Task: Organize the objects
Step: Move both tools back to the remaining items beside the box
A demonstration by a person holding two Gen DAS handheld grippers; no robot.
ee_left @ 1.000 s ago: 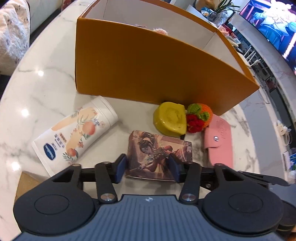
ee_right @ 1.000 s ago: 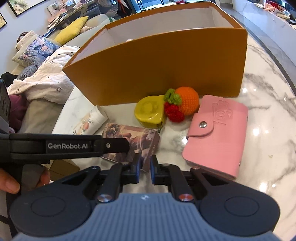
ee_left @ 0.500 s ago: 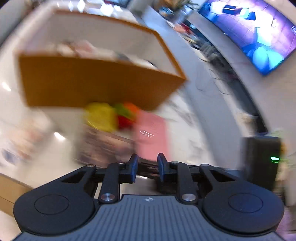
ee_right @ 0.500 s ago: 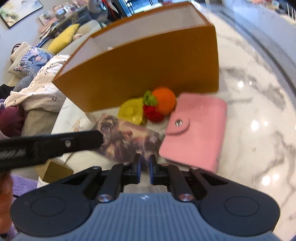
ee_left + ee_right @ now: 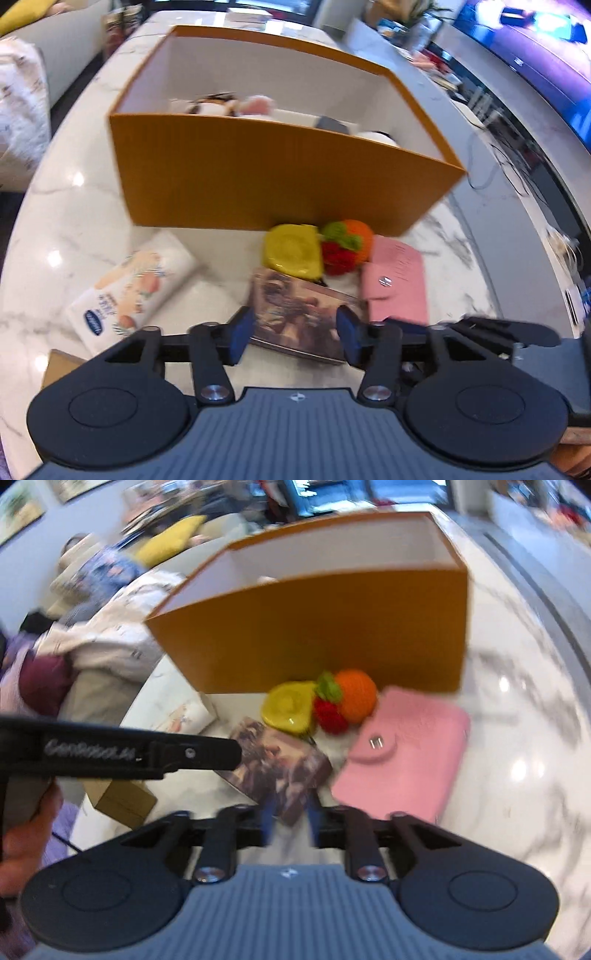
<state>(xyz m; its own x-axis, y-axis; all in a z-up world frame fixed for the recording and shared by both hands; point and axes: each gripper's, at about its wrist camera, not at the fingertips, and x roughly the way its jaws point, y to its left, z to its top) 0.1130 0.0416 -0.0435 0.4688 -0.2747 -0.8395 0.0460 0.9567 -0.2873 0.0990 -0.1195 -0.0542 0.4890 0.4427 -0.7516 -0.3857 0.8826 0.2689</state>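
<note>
An orange box [image 5: 258, 177] [image 5: 332, 635] stands on the marble table with soft toys inside. In front of it lie a yellow case [image 5: 291, 253] [image 5: 288, 709], a knitted orange and strawberry [image 5: 343, 247] [image 5: 351, 698], a pink wallet [image 5: 395, 284] [image 5: 406, 753], an illustrated card box [image 5: 299, 310] [image 5: 280, 768] and a peach-printed white pack [image 5: 133, 291]. My left gripper [image 5: 293, 334] hovers over the card box, its jaws opening and the pads clear of it. My right gripper [image 5: 290, 821] is blurred, its jaws opening, with the card box's near corner showing in the gap.
A small brown cardboard box [image 5: 125, 801] [image 5: 59, 365] sits at the table's near left edge. The left gripper's body [image 5: 147, 753] and a hand [image 5: 26, 819] cross the right wrist view. A sofa with cushions lies beyond the table's left; a screen glows at right.
Both grippers were shut half a second ago and now stand apart. The left view has risen, so more of the orange box's inside shows. The right view has rolled slightly.
</note>
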